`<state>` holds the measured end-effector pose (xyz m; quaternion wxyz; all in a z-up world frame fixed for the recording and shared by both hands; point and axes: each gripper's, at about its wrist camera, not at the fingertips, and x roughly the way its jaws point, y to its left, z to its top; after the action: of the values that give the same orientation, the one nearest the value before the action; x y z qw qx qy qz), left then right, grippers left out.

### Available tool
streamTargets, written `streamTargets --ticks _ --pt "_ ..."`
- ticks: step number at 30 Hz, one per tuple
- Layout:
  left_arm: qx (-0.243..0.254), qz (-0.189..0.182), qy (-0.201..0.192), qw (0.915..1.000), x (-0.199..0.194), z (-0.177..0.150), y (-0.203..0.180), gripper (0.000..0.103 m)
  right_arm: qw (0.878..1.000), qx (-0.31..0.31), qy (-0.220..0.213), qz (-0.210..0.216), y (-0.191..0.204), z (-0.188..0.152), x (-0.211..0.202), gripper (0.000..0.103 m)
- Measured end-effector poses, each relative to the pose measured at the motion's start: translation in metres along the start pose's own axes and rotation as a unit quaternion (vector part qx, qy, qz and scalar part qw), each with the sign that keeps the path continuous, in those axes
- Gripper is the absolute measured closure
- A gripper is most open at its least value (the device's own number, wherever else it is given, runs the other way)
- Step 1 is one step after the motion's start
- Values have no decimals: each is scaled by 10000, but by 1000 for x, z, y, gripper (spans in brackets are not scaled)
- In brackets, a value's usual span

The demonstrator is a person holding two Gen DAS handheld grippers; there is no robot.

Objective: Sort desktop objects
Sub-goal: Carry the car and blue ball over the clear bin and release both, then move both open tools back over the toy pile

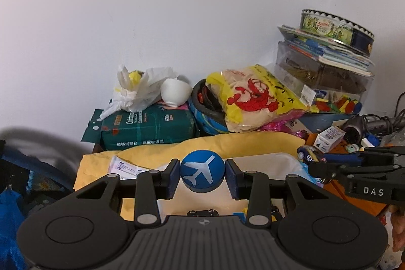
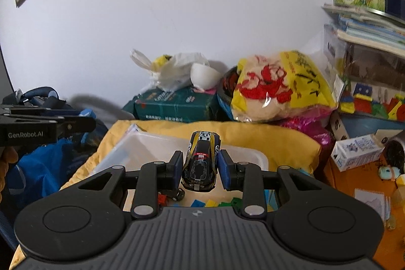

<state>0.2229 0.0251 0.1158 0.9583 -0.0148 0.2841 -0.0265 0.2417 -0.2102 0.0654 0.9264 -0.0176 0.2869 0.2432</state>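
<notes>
Cluttered desk: yellow bag (lobster print) beside green pack.

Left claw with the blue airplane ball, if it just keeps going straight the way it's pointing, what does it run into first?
Probably the yellow cushion just beyond the blue ball, then the green package behind it; depth is hard to judge.
</notes>
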Motion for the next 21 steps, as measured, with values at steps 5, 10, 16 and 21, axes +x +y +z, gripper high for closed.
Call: streamTargets --ticks 5,10,16,21 --pt "86 386 158 9991 8 -15 3 39 9999 -62 86 -106 -1 0 12 35" --pt "-3 297 200 9994 -6 -53 6 39 9996 -257 -82 29 4 -24 -6 38" --pt "-196 108 377 9990 -22 -120 1 39 9986 -467 -105 212 20 -82 -32 42" --pt "100 -20 772 9970 -8 -173 -18 39 9973 -572 414 180 31 -133 -19 48"
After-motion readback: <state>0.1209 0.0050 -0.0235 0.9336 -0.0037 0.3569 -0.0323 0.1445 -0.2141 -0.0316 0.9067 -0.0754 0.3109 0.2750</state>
